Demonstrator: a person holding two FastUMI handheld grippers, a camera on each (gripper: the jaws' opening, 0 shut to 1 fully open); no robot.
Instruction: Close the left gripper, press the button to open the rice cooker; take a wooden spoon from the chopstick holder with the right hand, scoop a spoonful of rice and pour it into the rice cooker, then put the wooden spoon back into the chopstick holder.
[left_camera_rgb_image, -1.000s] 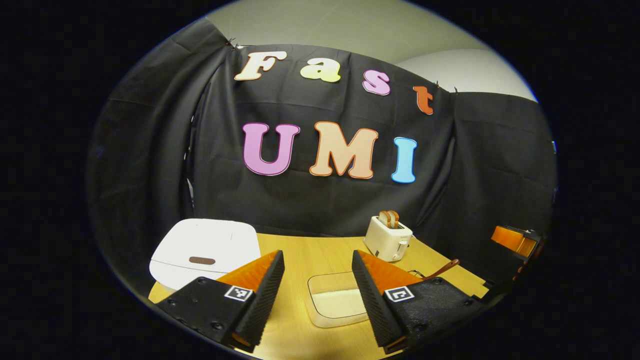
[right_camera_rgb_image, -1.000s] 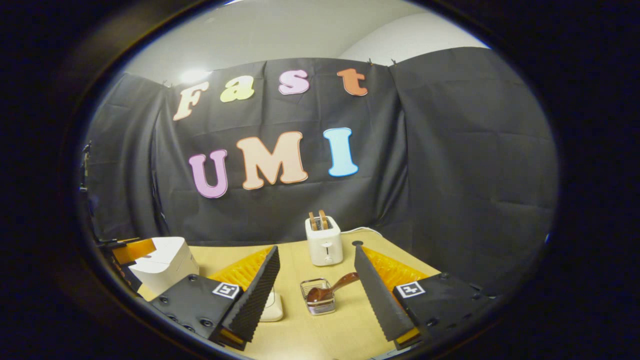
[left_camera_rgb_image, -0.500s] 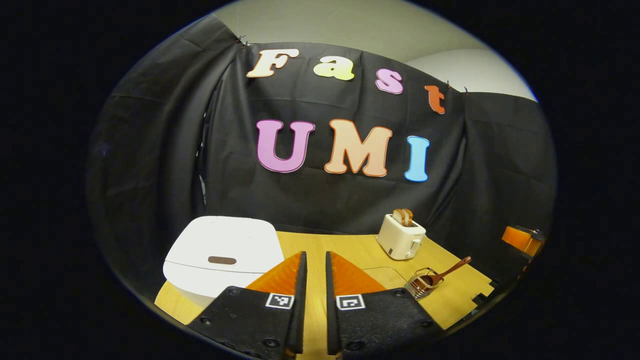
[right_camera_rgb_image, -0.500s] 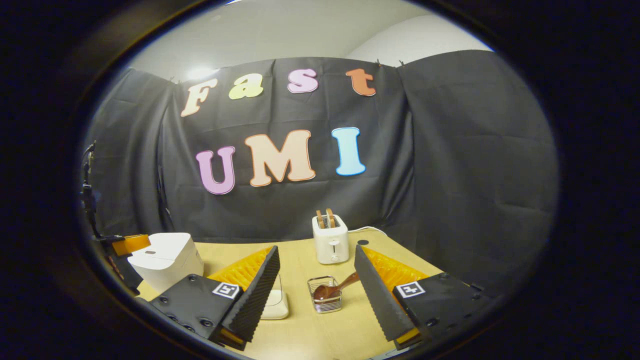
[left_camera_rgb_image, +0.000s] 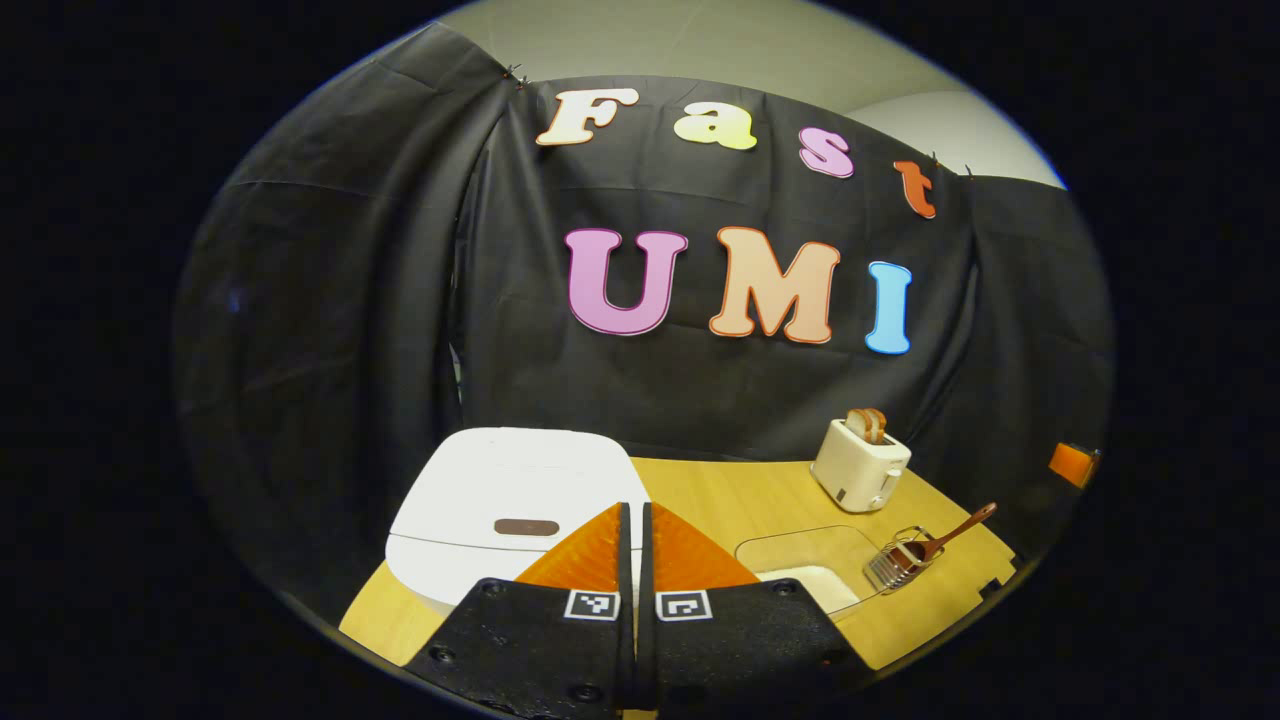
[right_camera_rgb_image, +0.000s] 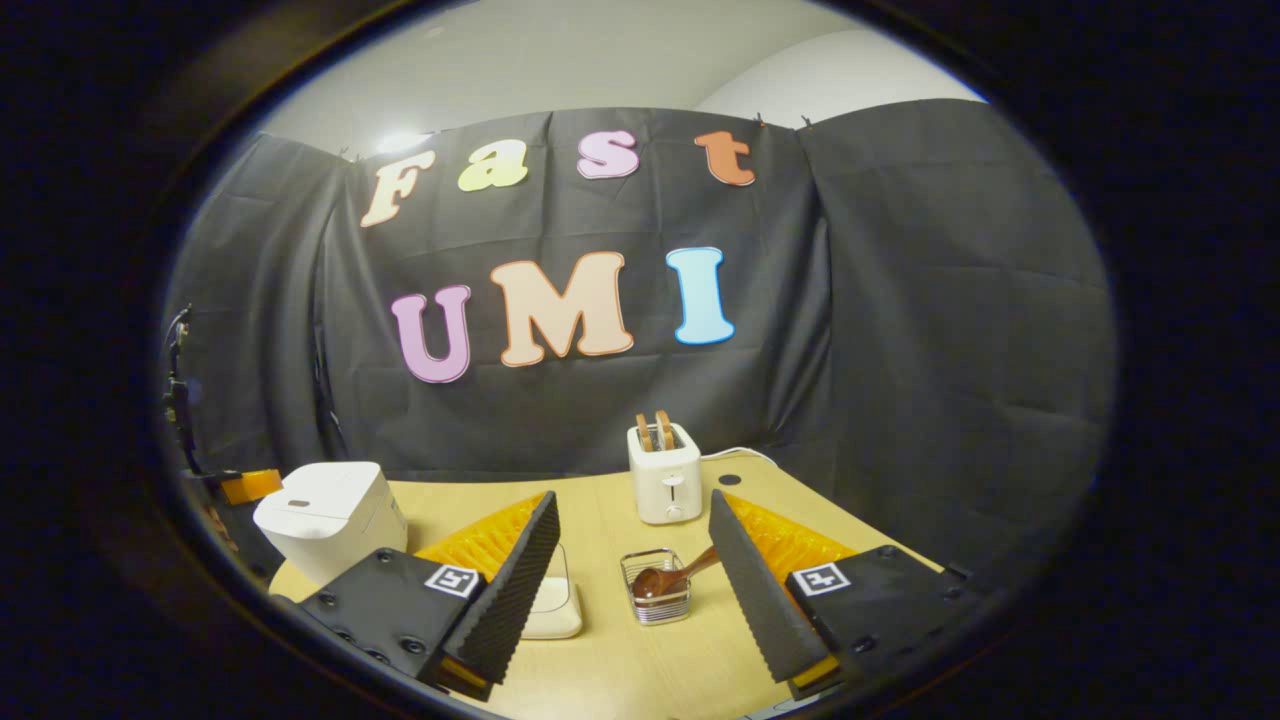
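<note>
Pressing needs a blunt tip, so the left claw (left_camera_rgb_image: 633, 520) is held with its two fingers almost touching and nothing between them, and it is pointed just beside the dark button (left_camera_rgb_image: 526, 527) on the white cooker (left_camera_rgb_image: 510, 490), whose lid is seen shut. The right claw (right_camera_rgb_image: 632, 530) is held wide and bare, aimed at the brown spoon (right_camera_rgb_image: 668, 577), likely to be ready for it. The spoon is leaned in the wire holder (right_camera_rgb_image: 656, 603) on the tabletop (right_camera_rgb_image: 640, 660), near the rice box (left_camera_rgb_image: 815, 570).
</note>
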